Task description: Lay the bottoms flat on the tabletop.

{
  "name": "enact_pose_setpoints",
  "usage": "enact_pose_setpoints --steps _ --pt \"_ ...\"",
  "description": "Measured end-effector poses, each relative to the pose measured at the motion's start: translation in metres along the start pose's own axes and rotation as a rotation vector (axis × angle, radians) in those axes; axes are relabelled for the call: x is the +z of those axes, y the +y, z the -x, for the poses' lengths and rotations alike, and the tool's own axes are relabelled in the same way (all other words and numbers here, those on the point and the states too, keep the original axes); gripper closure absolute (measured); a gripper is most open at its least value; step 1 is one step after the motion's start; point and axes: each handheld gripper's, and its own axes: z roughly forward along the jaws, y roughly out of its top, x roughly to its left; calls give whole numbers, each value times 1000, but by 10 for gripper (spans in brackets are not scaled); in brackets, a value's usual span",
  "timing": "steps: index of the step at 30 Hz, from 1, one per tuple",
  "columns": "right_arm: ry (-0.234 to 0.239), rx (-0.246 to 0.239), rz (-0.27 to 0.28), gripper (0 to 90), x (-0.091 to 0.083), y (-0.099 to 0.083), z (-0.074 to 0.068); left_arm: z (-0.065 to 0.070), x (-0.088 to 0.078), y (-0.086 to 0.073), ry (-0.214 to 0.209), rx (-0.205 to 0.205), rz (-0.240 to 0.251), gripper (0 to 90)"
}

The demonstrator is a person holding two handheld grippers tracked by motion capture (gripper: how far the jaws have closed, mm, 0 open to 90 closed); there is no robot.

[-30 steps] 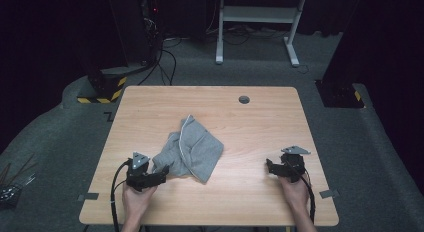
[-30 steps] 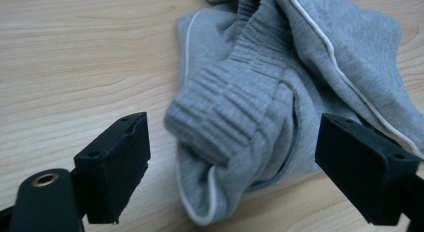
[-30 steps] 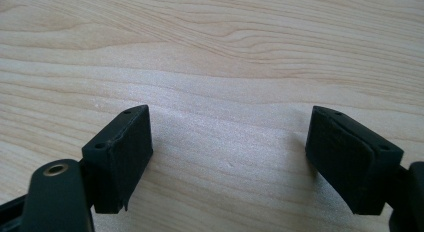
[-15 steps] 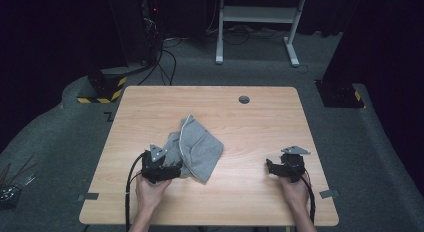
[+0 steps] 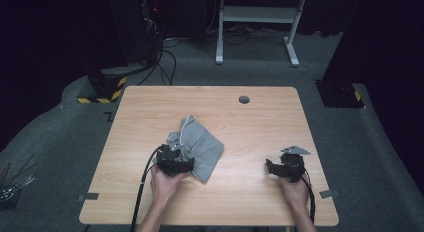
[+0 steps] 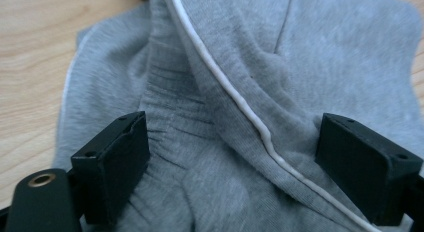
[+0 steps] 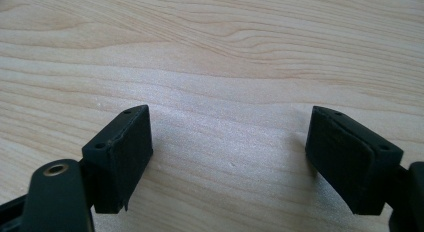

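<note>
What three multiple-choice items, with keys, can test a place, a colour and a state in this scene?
1. Where is the cloth?
A. beside the left gripper
B. beside the right gripper
C. on the floor

2. What colour is the cloth?
A. red
B. grey
C. green

3. How do the left gripper's jaws stand?
A. shut on the cloth
B. open over the cloth
C. open over bare wood

Key: 1 A, the high view shows them together. 2 B, grey with a white cord. 3 B, the jaws stand apart above the fabric.
</note>
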Motion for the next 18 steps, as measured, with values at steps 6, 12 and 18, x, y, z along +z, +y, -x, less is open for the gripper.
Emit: enact_pose_setpoints --steps 6,12,18 --pt "0 -1 1 189 0 0 0 5 4 -1 52 68 -18 239" --pt "0 -3 1 190 0 0 0 6 3 -1 25 86 5 519" --pt "0 -4 1 189 0 0 0 5 -4 0 -28 94 35 749"
